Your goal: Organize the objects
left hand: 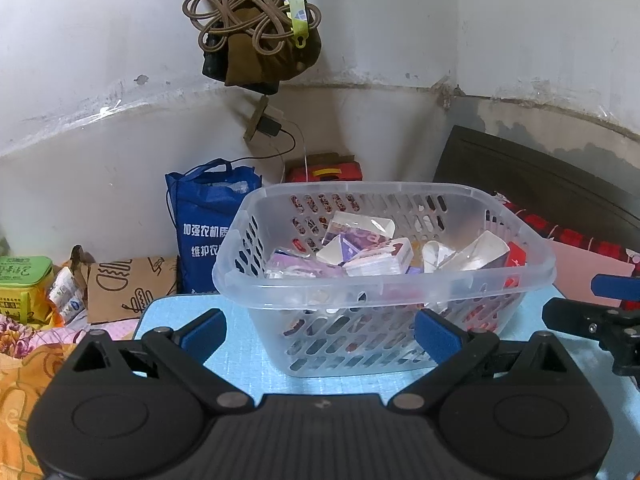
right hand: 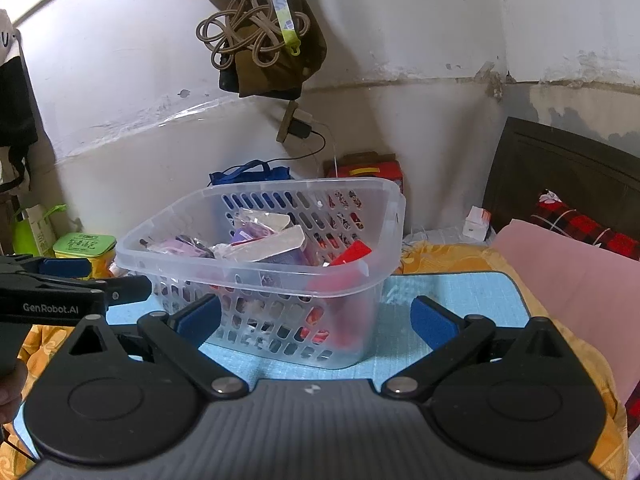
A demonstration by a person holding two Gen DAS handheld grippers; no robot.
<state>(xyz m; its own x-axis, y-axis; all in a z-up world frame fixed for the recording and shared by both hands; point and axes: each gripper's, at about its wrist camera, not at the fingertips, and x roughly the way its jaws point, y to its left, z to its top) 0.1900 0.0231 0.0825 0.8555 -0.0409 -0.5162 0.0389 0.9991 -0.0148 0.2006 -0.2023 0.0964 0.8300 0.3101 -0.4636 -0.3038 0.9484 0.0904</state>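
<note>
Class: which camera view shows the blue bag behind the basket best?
The left wrist view: the blue bag shows its front and white lettering beside the basket. In the right wrist view only its top and handles show above the basket's rim.

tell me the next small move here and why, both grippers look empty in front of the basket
Probably ease the right gripper forward and up over the rim of the clear basket toward the red packet near its right side. Both the right gripper and the left gripper are open, holding nothing, and the packets sit jumbled inside the basket on the blue mat.
</note>
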